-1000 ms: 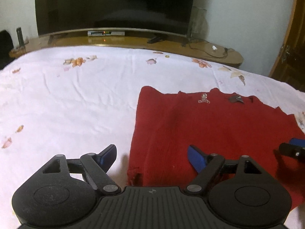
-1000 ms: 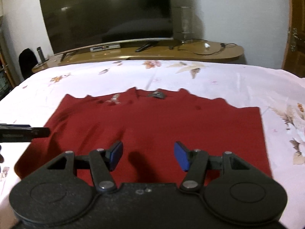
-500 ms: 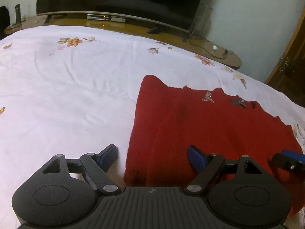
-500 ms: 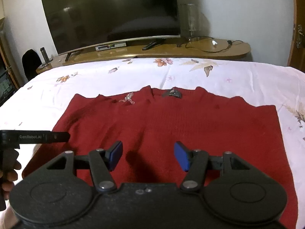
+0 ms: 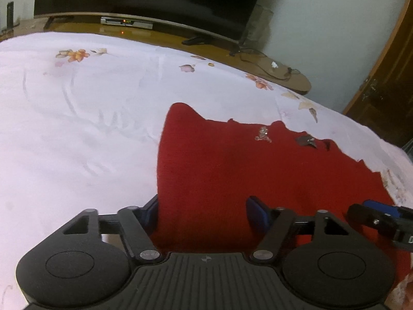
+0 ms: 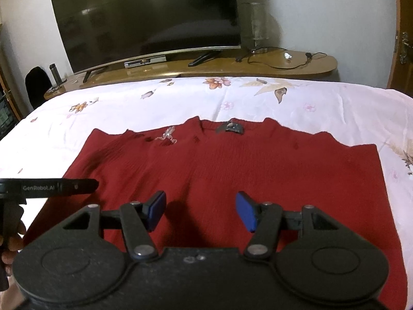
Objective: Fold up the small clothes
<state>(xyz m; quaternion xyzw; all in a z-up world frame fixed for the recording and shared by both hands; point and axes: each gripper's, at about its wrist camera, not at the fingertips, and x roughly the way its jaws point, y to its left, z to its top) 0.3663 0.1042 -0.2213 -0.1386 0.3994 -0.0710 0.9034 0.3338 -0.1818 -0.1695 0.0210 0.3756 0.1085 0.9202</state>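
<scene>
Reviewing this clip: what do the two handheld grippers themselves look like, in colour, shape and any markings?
Both the left gripper and the right gripper are matte black plastic: a ribbed central body, two round discs at the sides and angled linkage arms with silver pivot pins. The fingertips carry blue pads. In the right wrist view, the left gripper's side reads "GenRobot.AI" in pale lettering. No cables show.

The one readable text is "GenRobot.AI", printed in pale letters along the flat black side of the left gripper (image 6: 49, 187) as seen from the right wrist camera. The small display on the box (image 5: 126, 22) under the television glows but cannot be read.
</scene>
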